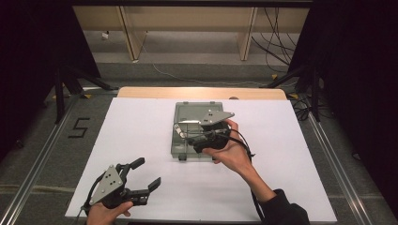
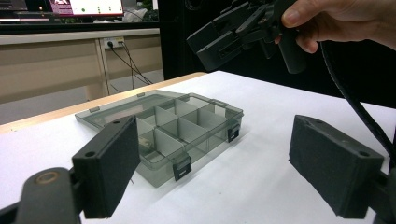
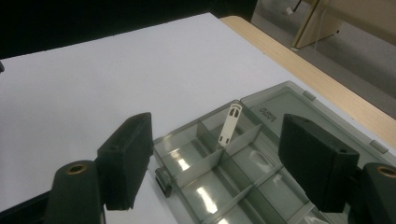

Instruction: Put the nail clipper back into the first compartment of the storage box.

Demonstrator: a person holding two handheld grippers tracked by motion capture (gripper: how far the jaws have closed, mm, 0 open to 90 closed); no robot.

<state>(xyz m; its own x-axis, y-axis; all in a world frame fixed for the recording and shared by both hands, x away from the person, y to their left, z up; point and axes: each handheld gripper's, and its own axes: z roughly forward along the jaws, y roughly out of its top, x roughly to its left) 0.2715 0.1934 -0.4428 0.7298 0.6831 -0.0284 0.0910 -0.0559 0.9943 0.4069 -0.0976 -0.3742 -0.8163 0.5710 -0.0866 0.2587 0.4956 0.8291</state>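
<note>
Right tongs [image 3: 215,163] gape over organiser box [image 3: 243,172]; white strip [image 3: 229,123] inside.

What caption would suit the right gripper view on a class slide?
Open right gripper poised above an open, divided organizer box, a small white strip leaning on a divider.

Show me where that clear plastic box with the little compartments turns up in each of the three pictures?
High view: the compartment box lies mid-table on the white sheet, lid open, partly under the right gripper.
Left gripper view: it sits left of centre, beyond the left jaw, latches facing the camera.
Right gripper view: it lies lower right, between the jaws.
Shared landmark: the table's wooden edge beyond the open lid.
</note>
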